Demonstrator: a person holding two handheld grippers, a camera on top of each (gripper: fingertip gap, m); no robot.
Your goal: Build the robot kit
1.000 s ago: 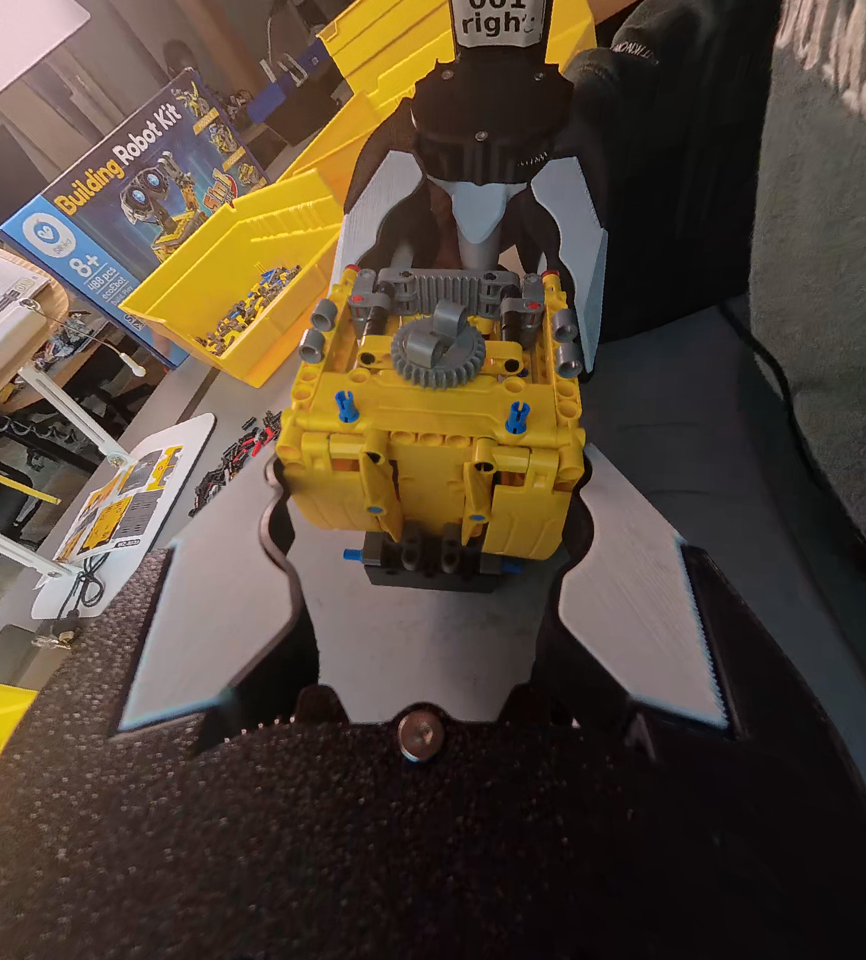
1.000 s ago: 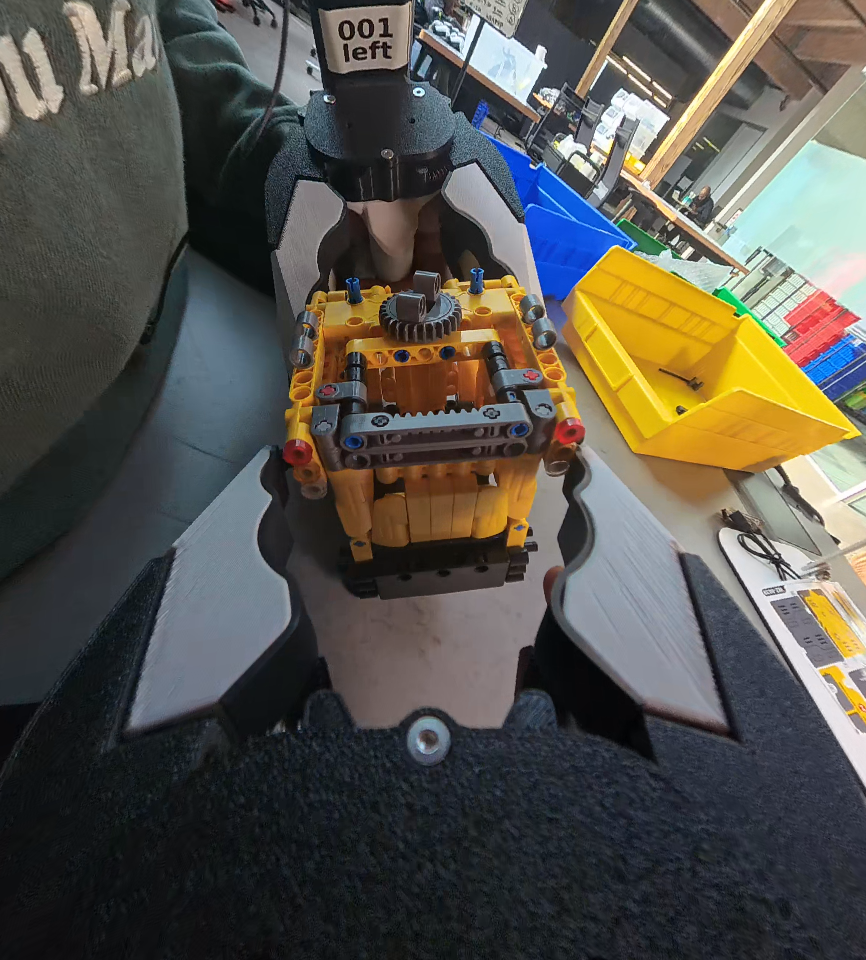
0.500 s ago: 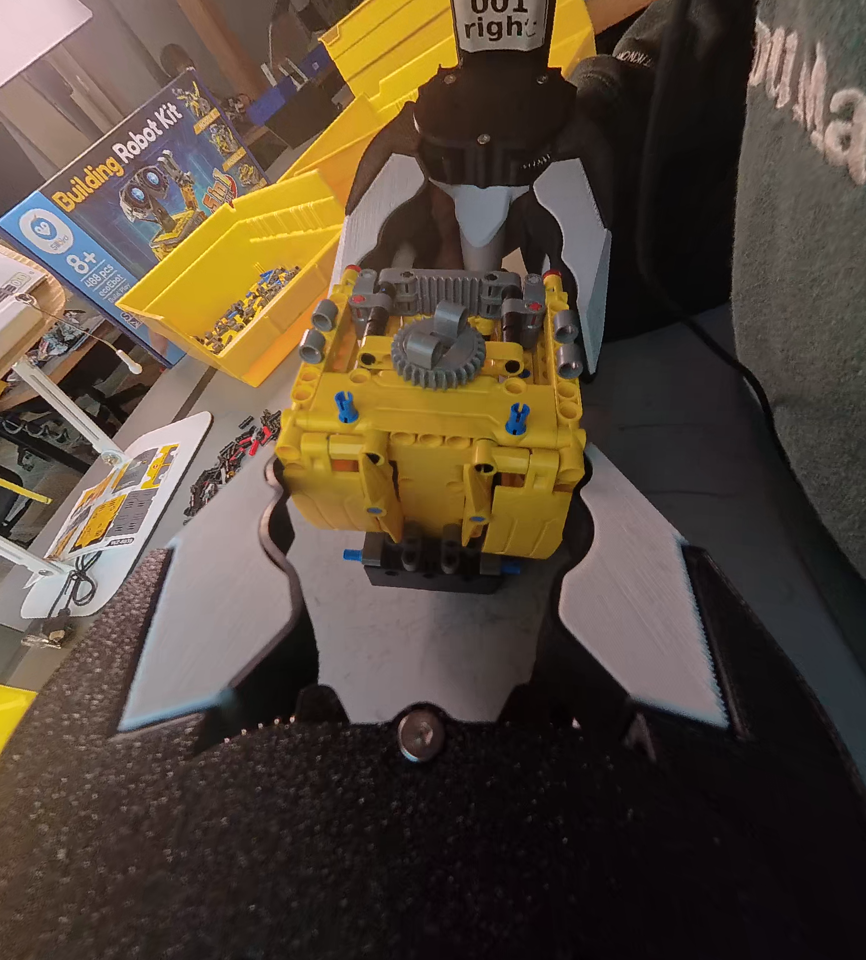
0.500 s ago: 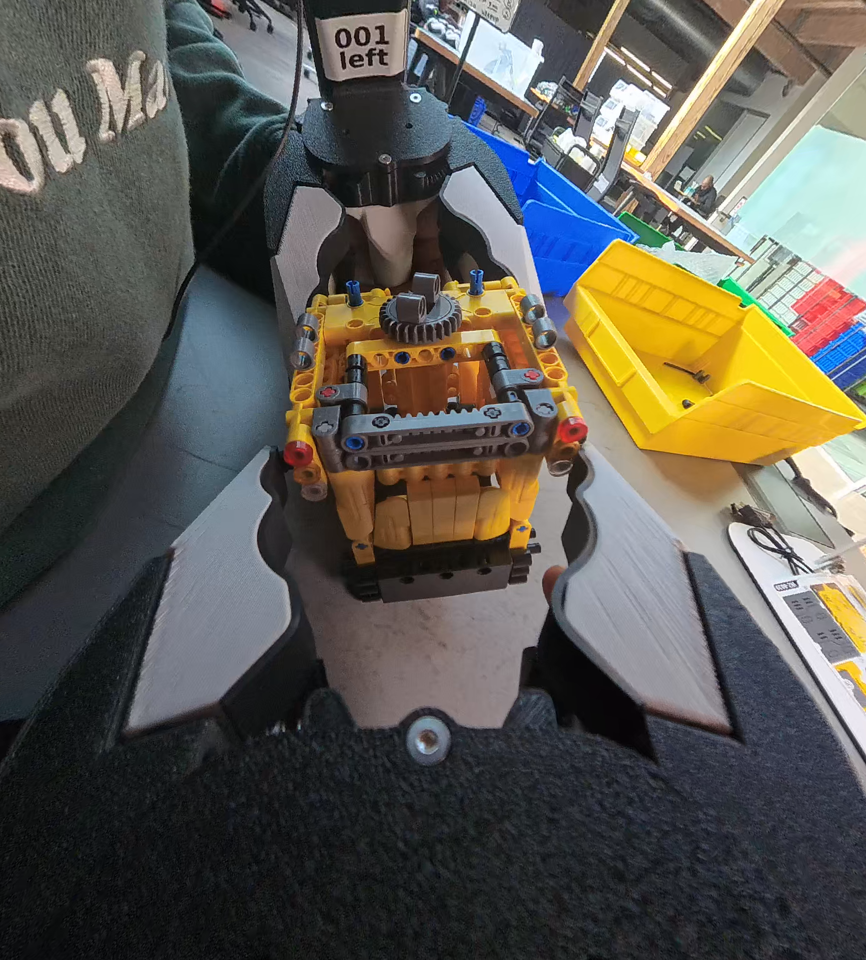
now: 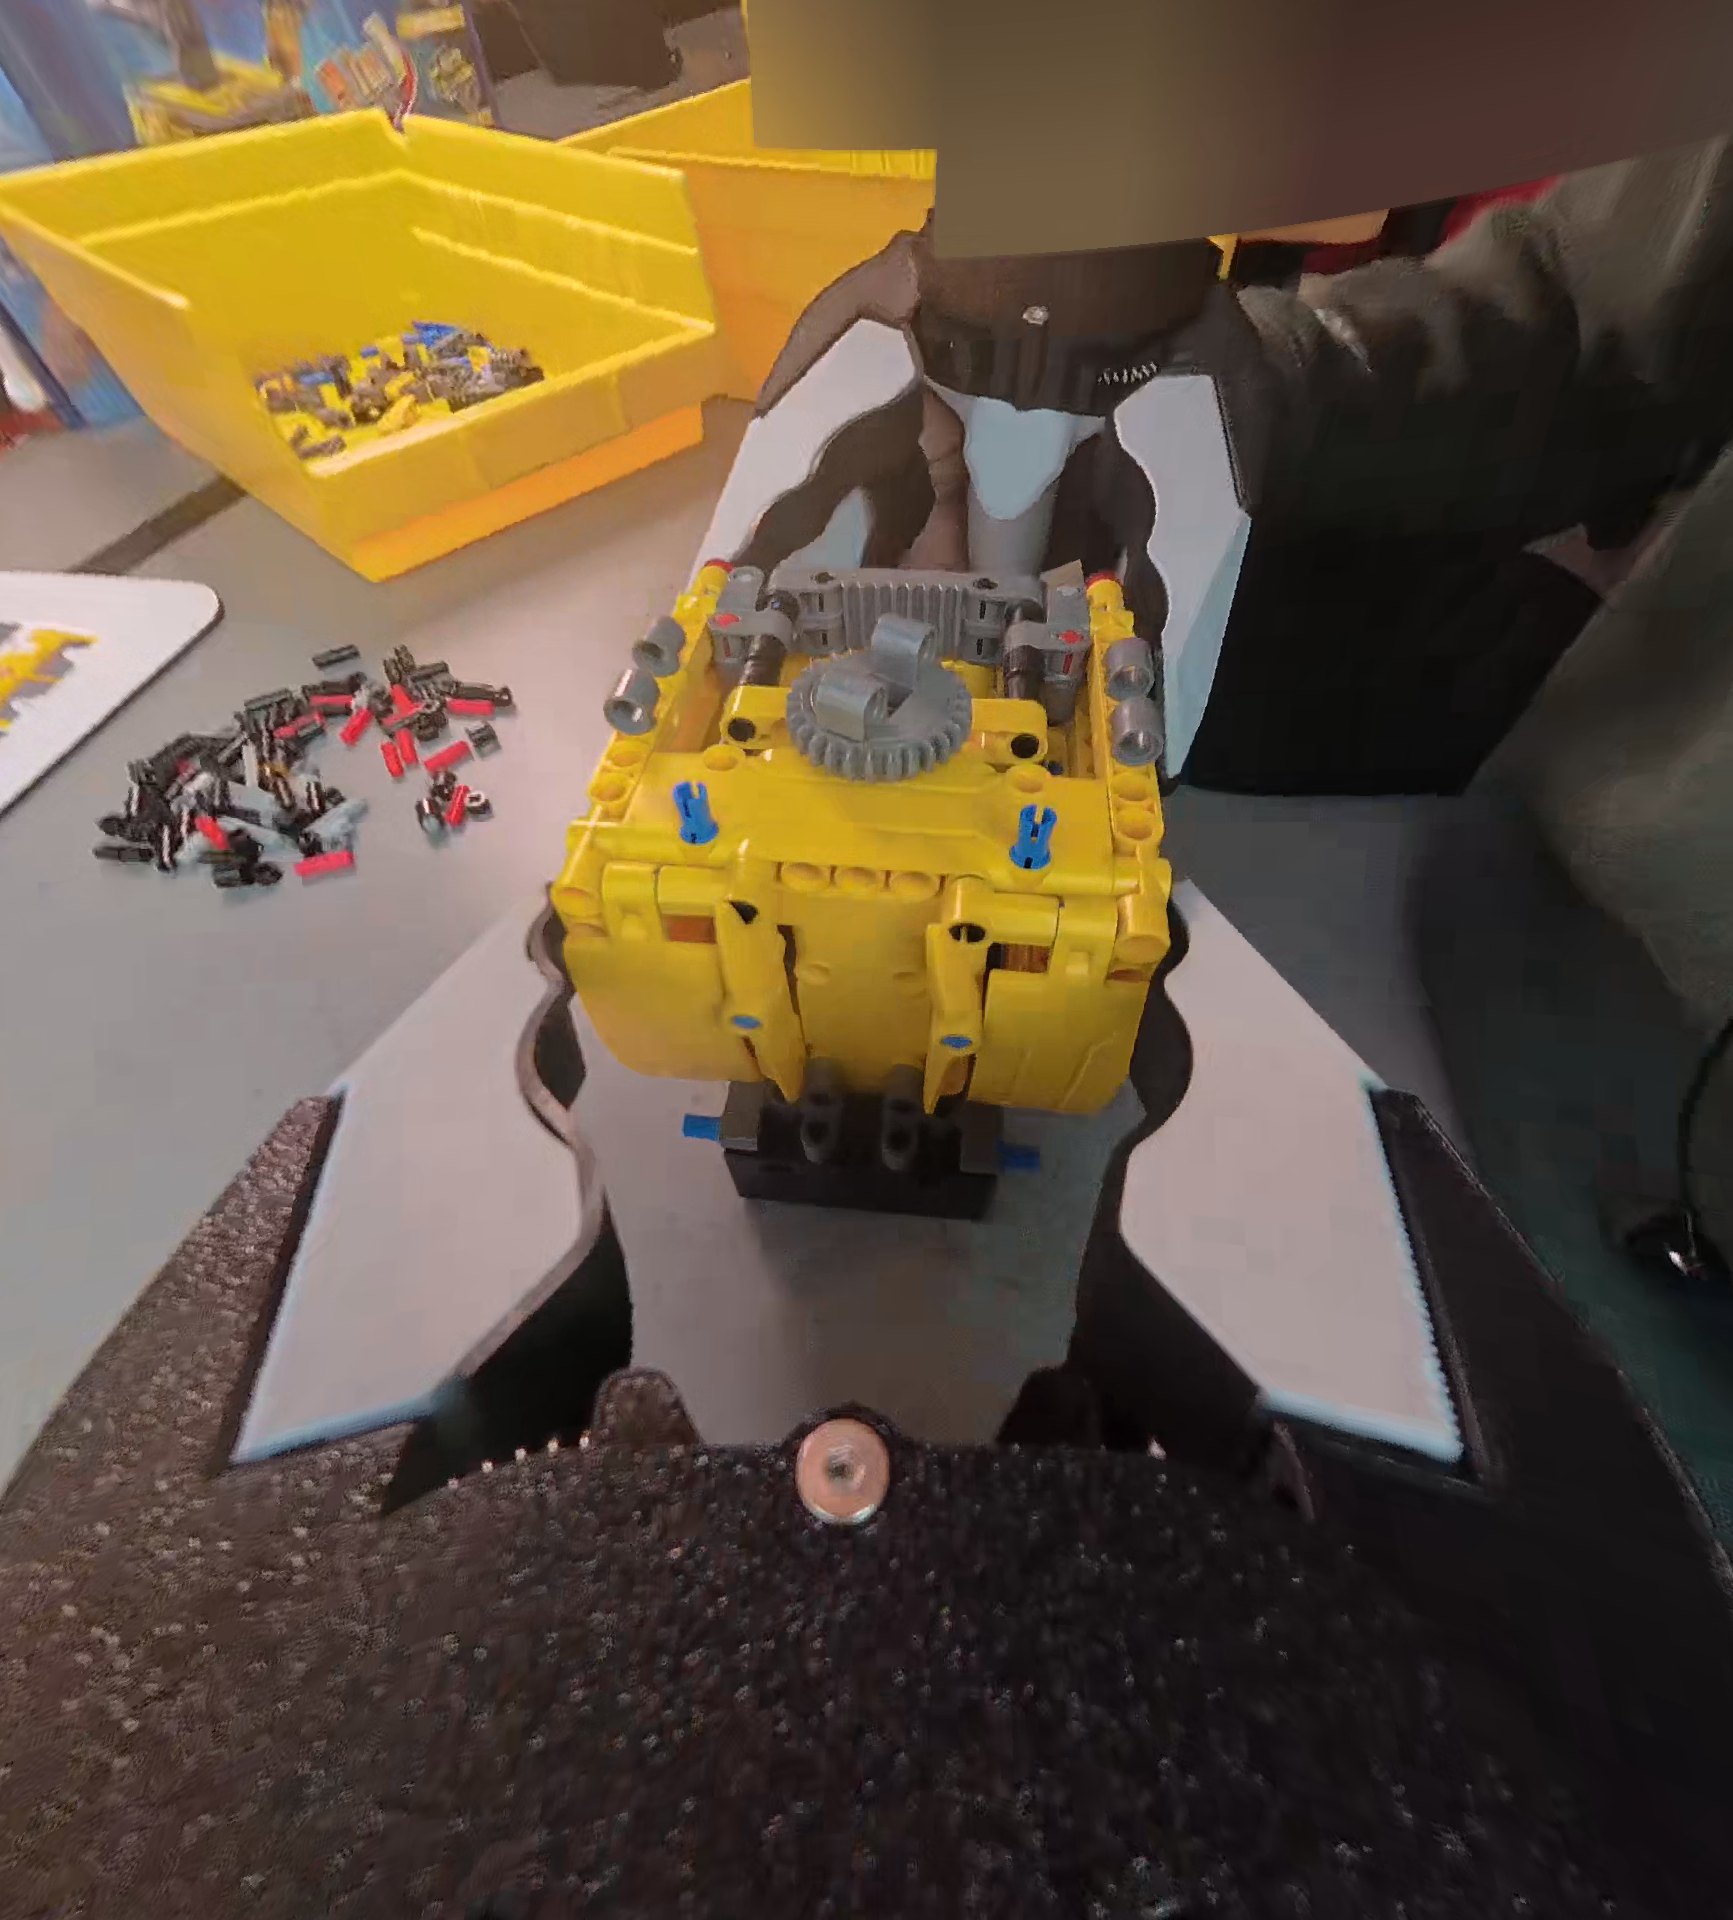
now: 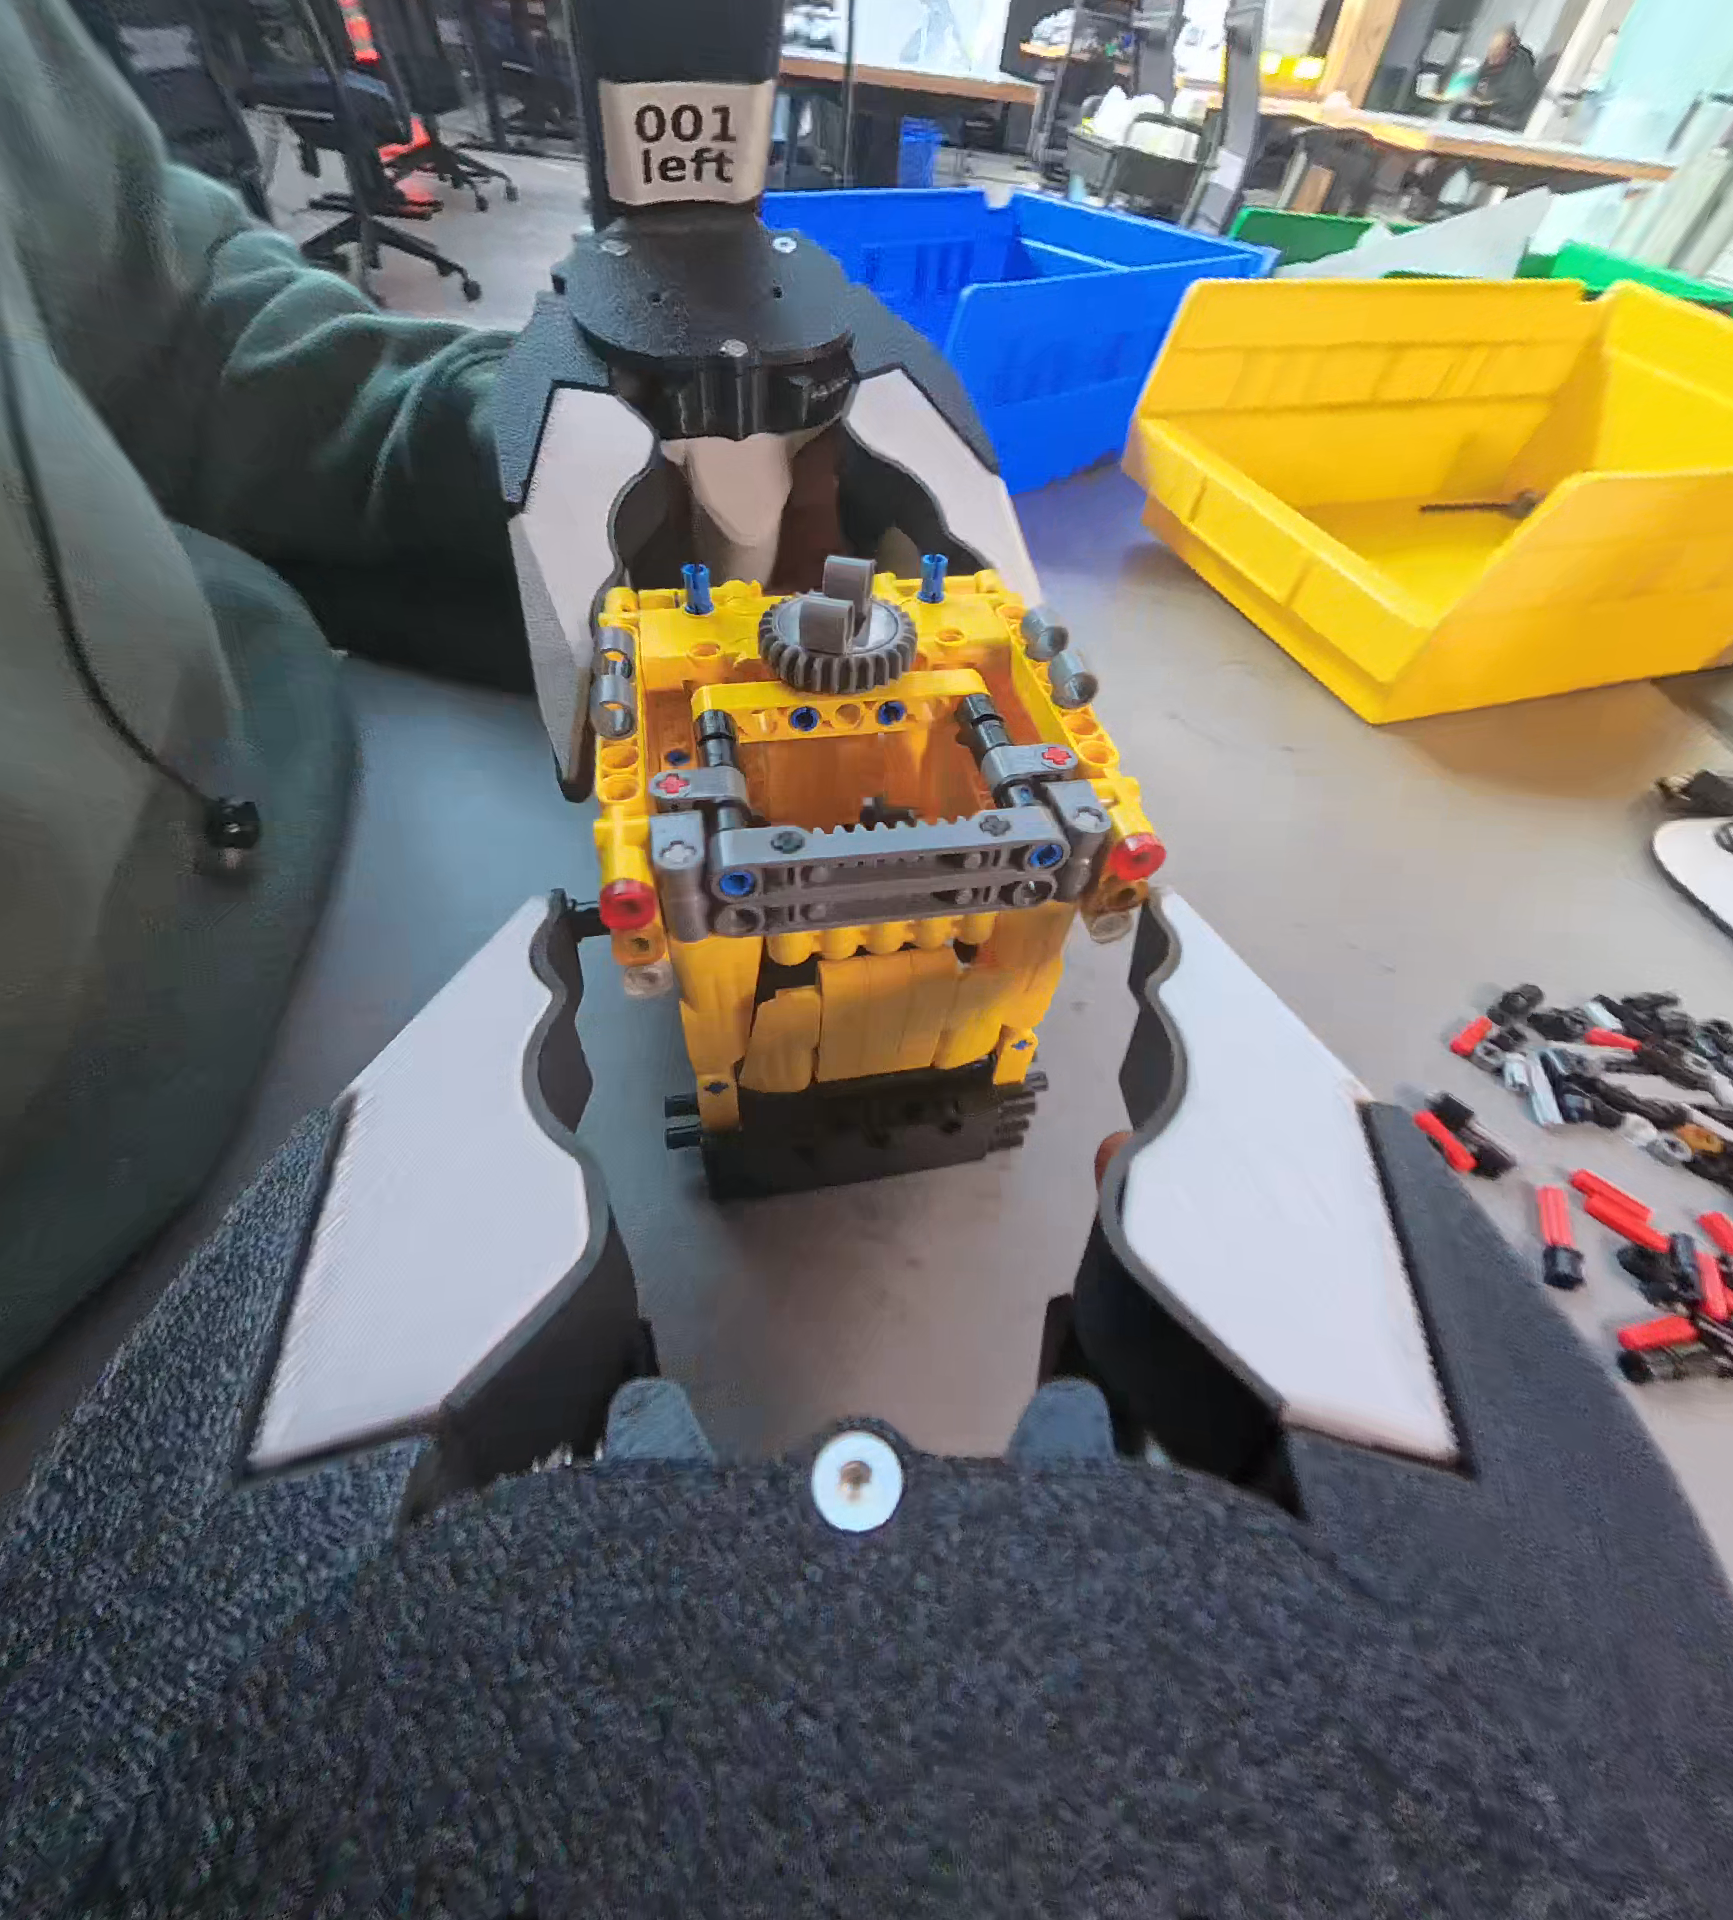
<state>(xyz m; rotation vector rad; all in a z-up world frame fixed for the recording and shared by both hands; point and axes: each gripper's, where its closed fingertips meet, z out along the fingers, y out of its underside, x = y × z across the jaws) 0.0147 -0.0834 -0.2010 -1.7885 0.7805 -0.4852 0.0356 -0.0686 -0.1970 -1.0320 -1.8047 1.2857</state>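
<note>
yellow brick model [image 5: 857, 925] upright on a black base in the middle of the grey table [image 5: 166, 1039], gripped from two opposite ends. left gripper [image 5: 857, 997] clamped on the near yellow face, one finger touching each side of the model. right gripper [image 6: 857, 977] at the far end, around the grey toothed bar [image 6: 872, 857]; in its own view, small gaps between fingertips and model, so grip there cannot be told for sure. fingers apart to the model's width on both. grey gear [image 5: 881, 717] flat on top of the model, two blue pins [image 5: 693, 810] upright near the edge closest to the left gripper. red caps [image 6: 625, 902] at the corners beside the toothed bar.

pile of small black and red parts [image 5: 311, 758] loose on the table, well apart from the model, near a white instruction sheet [image 5: 31, 686]. yellow bin [image 5: 353, 312] with small parts beyond the pile. another yellow bin [image 6: 1464, 488], nearly bare inside, and a blue bin [image 6: 1028, 301] in the right wrist view. green sleeve [image 6: 270, 395] behind the left gripper.
</note>
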